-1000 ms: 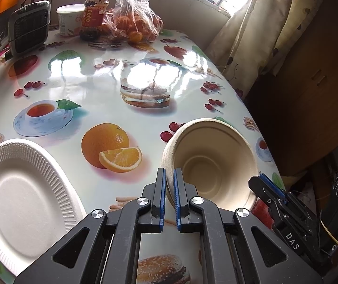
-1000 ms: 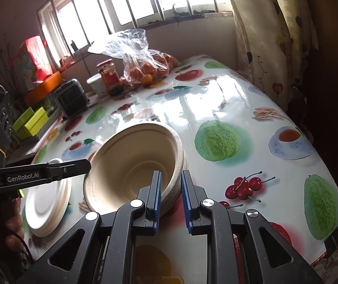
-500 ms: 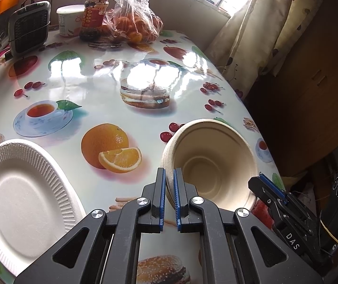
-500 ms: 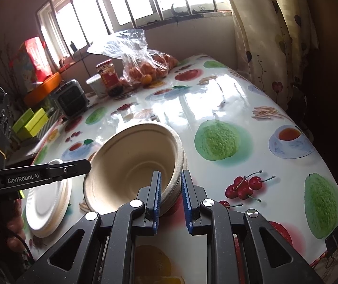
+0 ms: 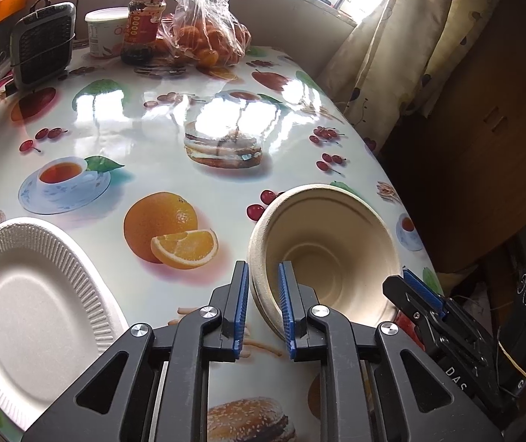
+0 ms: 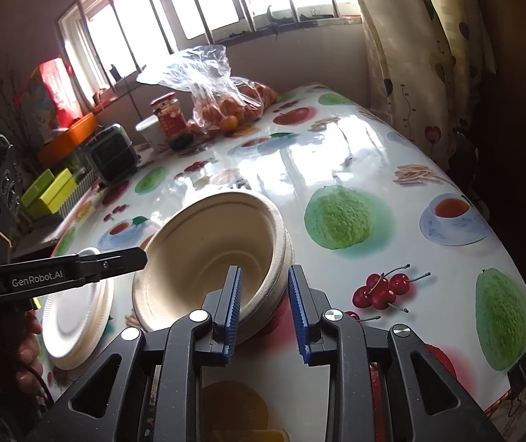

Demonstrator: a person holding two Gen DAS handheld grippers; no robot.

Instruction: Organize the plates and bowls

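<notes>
Stack of beige moulded-fibre bowls (image 6: 211, 254) resting near the front edge of the glossy fruit-printed tablecloth (image 5: 133, 125), just right of the white fluted paper plates (image 5: 30, 302). Left gripper (image 5: 263, 309) straddling the stack's left rim, right gripper (image 6: 264, 307) straddling its right rim. Both pairs of jaws opening, blue pads a narrow gap apart and off the rim between them, nothing clamped.

Two tongs (image 5: 264, 305), one stack of bowls (image 6: 211, 258), one stack of plates (image 6: 75, 309), one jar (image 5: 145, 25).
</notes>
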